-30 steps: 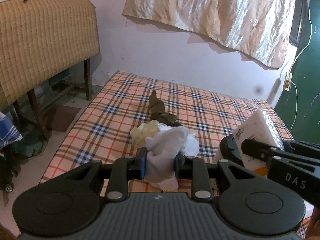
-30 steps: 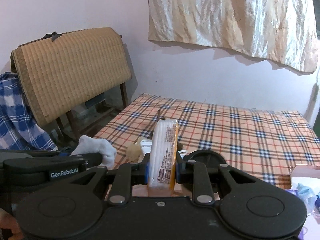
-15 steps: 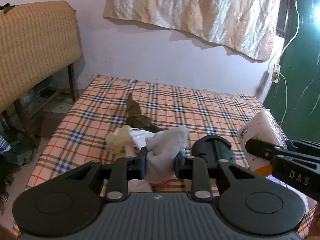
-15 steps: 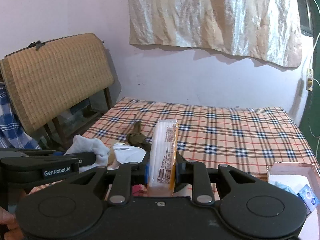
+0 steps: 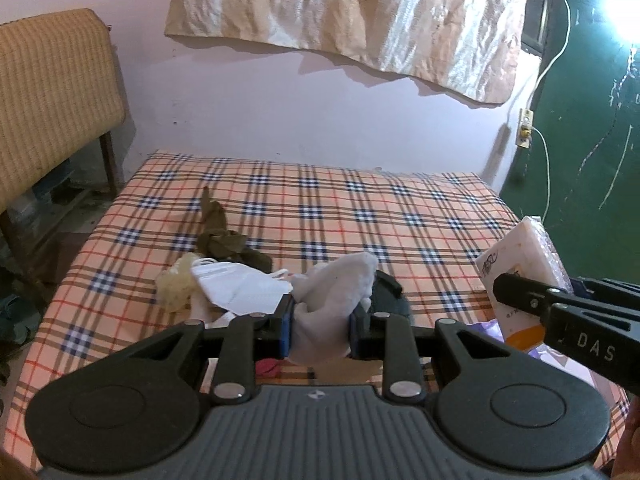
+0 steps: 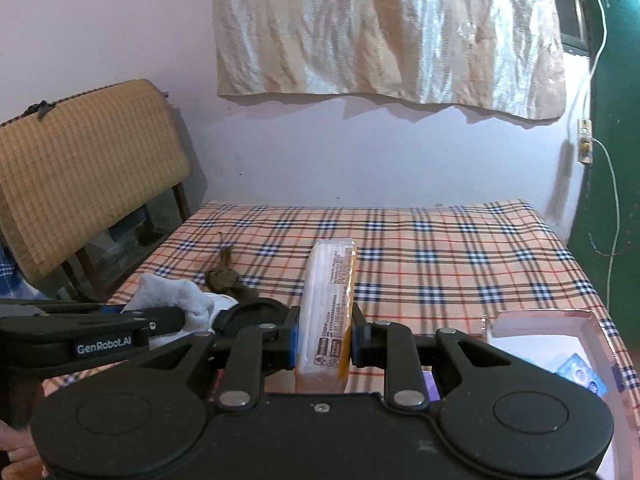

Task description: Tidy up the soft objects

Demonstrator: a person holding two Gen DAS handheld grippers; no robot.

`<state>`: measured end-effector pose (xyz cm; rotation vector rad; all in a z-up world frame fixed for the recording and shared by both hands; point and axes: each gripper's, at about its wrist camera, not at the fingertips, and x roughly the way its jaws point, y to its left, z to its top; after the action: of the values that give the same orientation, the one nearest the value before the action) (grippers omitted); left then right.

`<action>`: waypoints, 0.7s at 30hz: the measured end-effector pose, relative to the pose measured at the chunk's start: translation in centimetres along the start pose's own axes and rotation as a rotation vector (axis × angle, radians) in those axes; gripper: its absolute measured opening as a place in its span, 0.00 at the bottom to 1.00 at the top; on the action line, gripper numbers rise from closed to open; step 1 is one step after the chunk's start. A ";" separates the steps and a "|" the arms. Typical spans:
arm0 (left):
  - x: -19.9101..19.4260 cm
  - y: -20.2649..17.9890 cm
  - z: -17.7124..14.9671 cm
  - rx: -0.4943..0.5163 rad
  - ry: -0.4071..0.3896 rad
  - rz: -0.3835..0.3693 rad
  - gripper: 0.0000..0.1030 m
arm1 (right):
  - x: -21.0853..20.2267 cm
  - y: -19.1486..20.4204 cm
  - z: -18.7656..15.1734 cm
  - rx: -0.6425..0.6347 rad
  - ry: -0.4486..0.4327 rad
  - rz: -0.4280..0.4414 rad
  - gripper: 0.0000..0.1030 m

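My left gripper is shut on a white sock and holds it above the near part of the plaid bed. My right gripper is shut on a white and orange tissue pack, held upright; the pack also shows at the right of the left wrist view. On the bed lie a white face mask, a pale yellowish cloth and an olive green cloth. The sock shows in the right wrist view too.
An open box with small items stands at the bed's near right corner. A black round object lies behind the sock. A woven mat on a wooden frame stands left of the bed. A green door is at the right.
Both grippers have swung to the right with their loads still held. The box has come into the right wrist view and the mat has slid toward the left edge.
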<state>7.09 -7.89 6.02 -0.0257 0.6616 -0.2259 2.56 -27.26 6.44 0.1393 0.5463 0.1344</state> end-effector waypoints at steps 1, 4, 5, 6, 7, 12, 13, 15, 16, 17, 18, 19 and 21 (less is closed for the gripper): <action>0.1 -0.1 0.0 0.003 0.001 -0.003 0.27 | 0.0 -0.4 0.0 0.005 0.000 -0.004 0.27; 0.3 -0.8 0.0 0.009 0.005 -0.012 0.27 | -0.1 -1.3 0.0 0.015 -0.002 -0.017 0.27; 0.4 -0.9 0.0 0.011 0.006 -0.015 0.27 | -0.2 -1.6 0.0 0.018 -0.003 -0.022 0.27; 0.5 -1.2 0.1 0.014 0.007 -0.017 0.27 | -0.2 -1.8 0.0 0.020 -0.004 -0.025 0.27; 0.6 -1.4 0.1 0.016 0.008 -0.020 0.27 | -0.3 -2.1 0.0 0.023 -0.004 -0.028 0.27; 0.8 -2.5 0.1 0.032 0.008 -0.034 0.27 | -0.5 -3.1 0.1 0.035 -0.007 -0.044 0.28; 0.8 -2.7 0.1 0.035 0.008 -0.038 0.27 | -0.5 -3.4 0.0 0.038 -0.007 -0.047 0.27; 0.8 -3.3 0.2 0.042 0.006 -0.048 0.27 | -0.6 -3.8 0.0 0.042 -0.008 -0.053 0.27; 0.9 -3.6 0.2 0.047 0.006 -0.051 0.27 | -0.7 -4.0 0.0 0.044 -0.009 -0.056 0.27; 0.9 -3.9 0.2 0.050 0.005 -0.055 0.27 | -0.8 -4.1 -0.1 0.046 -0.010 -0.060 0.27; 0.9 -4.1 0.2 0.053 0.006 -0.061 0.27 | -0.8 -4.4 -0.1 0.047 -0.010 -0.063 0.27; 1.0 -4.4 0.1 0.056 0.006 -0.066 0.27 | -0.9 -4.7 -0.1 0.050 -0.010 -0.068 0.28; 1.1 -5.0 0.1 0.064 0.007 -0.075 0.27 | -1.0 -5.0 -0.1 0.057 -0.010 -0.074 0.28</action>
<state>6.96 -12.98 5.93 0.0115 0.6604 -0.3189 2.11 -32.35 5.99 0.1751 0.5451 0.0463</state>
